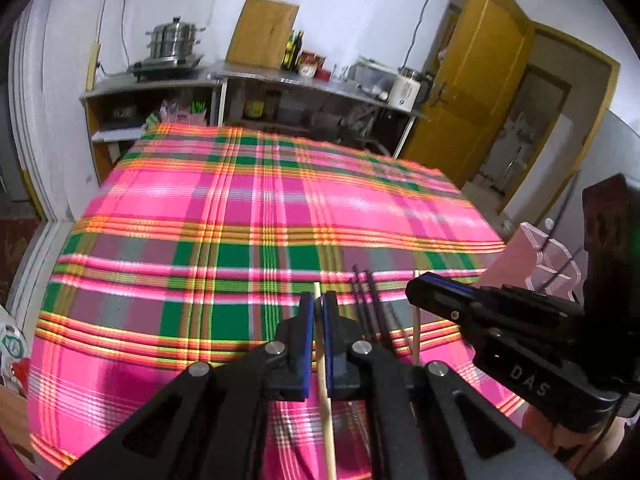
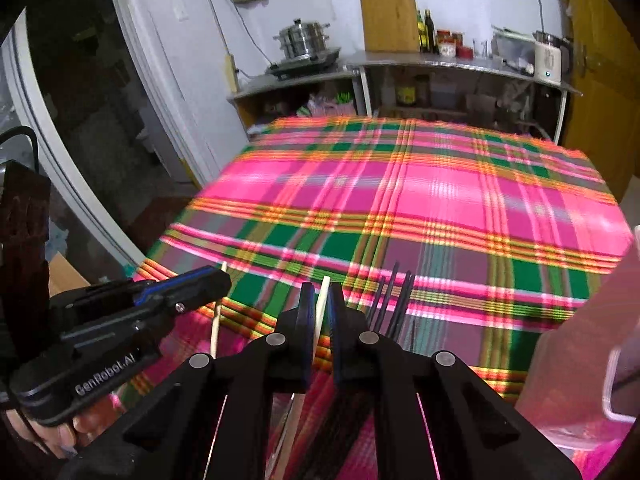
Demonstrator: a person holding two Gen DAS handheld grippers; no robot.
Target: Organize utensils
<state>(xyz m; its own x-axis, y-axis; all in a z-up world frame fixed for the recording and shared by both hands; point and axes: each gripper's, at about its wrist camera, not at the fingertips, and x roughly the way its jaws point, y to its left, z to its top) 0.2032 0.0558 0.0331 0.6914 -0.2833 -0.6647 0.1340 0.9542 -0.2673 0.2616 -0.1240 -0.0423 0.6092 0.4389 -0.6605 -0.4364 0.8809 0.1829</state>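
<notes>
Cloth (image 1: 224, 208): pink plaid with green squares and orange, yellow and white stripes.
Left gripper (image 1: 319, 308): black, blue pads.
Right gripper (image 2: 321, 300): black, blue pads.
Left chopstick (image 1: 325, 392): pale wood.
Right chopstick (image 2: 322, 304): cream.
Dark chopsticks (image 1: 366, 296): black.
Holder (image 1: 548, 256): clear, tinted pink.
Door (image 1: 472, 80): mustard yellow.
Wall (image 1: 360, 8): white.
Pot (image 1: 174, 38): silver.

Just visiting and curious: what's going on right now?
Left gripper shut on a chopstick. Right gripper shut on another chopstick. Black chopsticks close beside. Nothing in the way.
</notes>
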